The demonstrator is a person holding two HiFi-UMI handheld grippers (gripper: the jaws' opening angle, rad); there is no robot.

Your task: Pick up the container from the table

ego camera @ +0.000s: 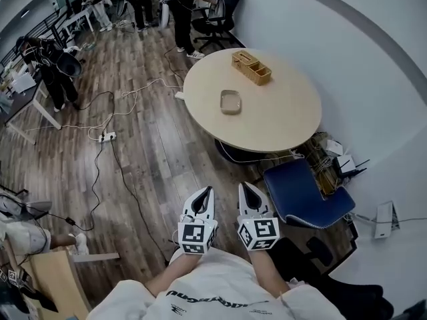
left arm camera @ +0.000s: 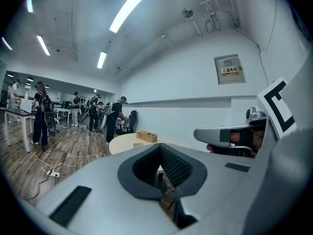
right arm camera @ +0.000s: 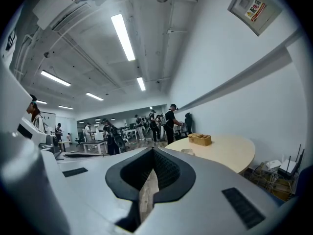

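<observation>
A small shallow beige container point(ego camera: 230, 102) lies on the round pale table point(ego camera: 280, 122), with a wooden divided box point(ego camera: 251, 67) behind it. Both grippers are held close to my body, well short of the table, over the wooden floor. My left gripper point(ego camera: 207, 191) and right gripper point(ego camera: 246, 187) point toward the table, side by side, jaws together and holding nothing. The left gripper view has the left gripper point(left arm camera: 159, 147) in front, the container point(left arm camera: 138, 145) and box point(left arm camera: 146, 136) far ahead. In the right gripper view the right gripper point(right arm camera: 152, 151) aims left of the container point(right arm camera: 188, 152).
A blue chair point(ego camera: 303, 192) stands at the table's near right, with cables and boxes point(ego camera: 328, 160) under the table by the wall. Cables and a power strip point(ego camera: 107, 137) trail over the floor at left. People and a black office chair point(ego camera: 217, 15) are beyond the table.
</observation>
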